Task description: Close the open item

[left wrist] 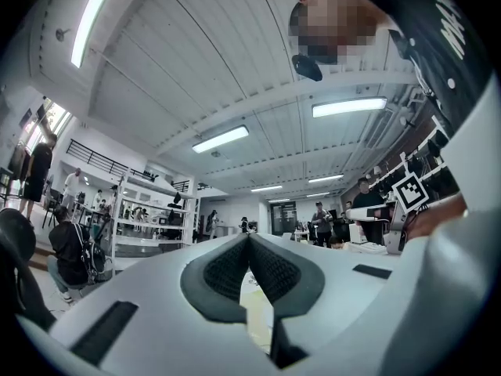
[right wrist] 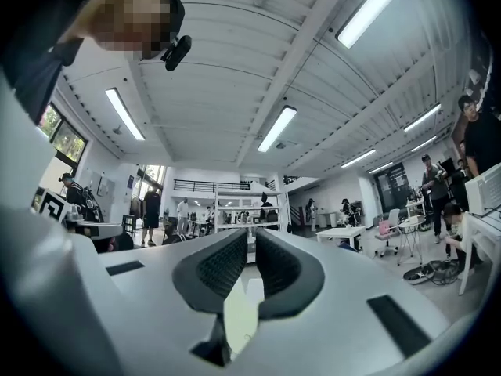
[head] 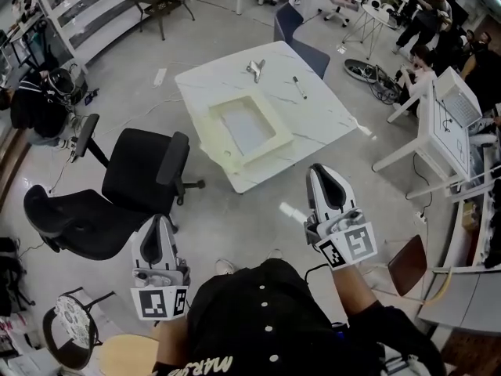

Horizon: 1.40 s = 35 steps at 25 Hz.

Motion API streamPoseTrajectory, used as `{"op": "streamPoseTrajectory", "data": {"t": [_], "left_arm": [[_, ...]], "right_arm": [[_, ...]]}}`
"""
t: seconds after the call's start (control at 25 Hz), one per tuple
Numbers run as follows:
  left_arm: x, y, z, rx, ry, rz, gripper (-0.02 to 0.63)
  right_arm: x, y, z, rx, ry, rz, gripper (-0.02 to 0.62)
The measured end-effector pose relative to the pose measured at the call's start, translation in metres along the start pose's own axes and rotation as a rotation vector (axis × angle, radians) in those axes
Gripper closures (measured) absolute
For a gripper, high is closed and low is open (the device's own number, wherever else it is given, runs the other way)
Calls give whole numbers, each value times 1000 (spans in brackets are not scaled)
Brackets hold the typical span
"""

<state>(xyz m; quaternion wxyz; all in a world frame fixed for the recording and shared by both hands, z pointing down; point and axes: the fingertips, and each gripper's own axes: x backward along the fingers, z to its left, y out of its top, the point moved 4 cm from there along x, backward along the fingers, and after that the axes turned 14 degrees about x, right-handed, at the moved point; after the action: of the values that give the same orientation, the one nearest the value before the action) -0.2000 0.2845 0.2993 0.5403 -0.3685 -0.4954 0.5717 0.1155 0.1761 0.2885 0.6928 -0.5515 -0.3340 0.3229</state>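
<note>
The left gripper (head: 159, 227) hung low by the person's hip, its fingers (left wrist: 227, 269) closed on nothing. Ahead and to its right, well apart across the floor, the open cream box (head: 266, 149) sat cornerwise on the worktop (head: 313, 112). The right gripper (head: 324, 175), its fingers (right wrist: 223, 269) likewise closed and empty, was the nearer of the two.

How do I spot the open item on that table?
Find the square white marbled table mid-room. At its near corner lies a wide, shallow cream box, open-topped, far bigger than the thin black pen and small metal piece beyond it.
</note>
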Motion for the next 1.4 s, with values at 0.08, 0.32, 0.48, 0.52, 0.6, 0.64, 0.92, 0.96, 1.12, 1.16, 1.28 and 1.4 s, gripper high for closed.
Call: {"op": "streamPoseTrajectory", "data": {"t": [0.08, 0.32, 0.48, 0.52, 0.6, 0.64, 0.92, 0.96, 1.12, 1.16, 1.28, 1.4], "left_arm": [[3, 1, 9, -9, -13, 3, 588], [7, 2, 31, -15, -48, 27, 588], [-2, 1, 36, -15, -51, 35, 588], [-7, 0, 38, -16, -52, 32, 589], [-17, 0, 41, -16, -48, 24, 588], [-21, -1, 42, -15, -43, 21, 588], [-63, -9, 49, -11, 1, 16, 588], [-71, -8, 50, -14, 9, 12, 588], [-104, -5, 54, -25, 43, -3, 588], [-112, -5, 55, -27, 49, -5, 588], [-134, -5, 56, -39, 67, -8, 588], [-153, -4, 55, -49, 92, -17, 589]], "right_arm": [[-3, 1, 11, -8, 14, -12, 514], [-8, -2, 31, -2, -15, 2, 403], [-14, -4, 29, -9, -9, 7, 368], [-18, -5, 26, -9, -7, 7, 367], [-31, -10, 21, -6, -1, 13, 367], [-37, -13, 18, -4, 3, 18, 367], [-83, -26, -9, -5, 42, 11, 365], [-90, -27, -14, -3, 51, 11, 364], [-117, -34, -35, -13, 74, 17, 365], [-123, -36, -40, -17, 79, 15, 365], [-142, -41, -54, -22, 101, 14, 364], [-158, -48, -68, -24, 129, 17, 364]]}}
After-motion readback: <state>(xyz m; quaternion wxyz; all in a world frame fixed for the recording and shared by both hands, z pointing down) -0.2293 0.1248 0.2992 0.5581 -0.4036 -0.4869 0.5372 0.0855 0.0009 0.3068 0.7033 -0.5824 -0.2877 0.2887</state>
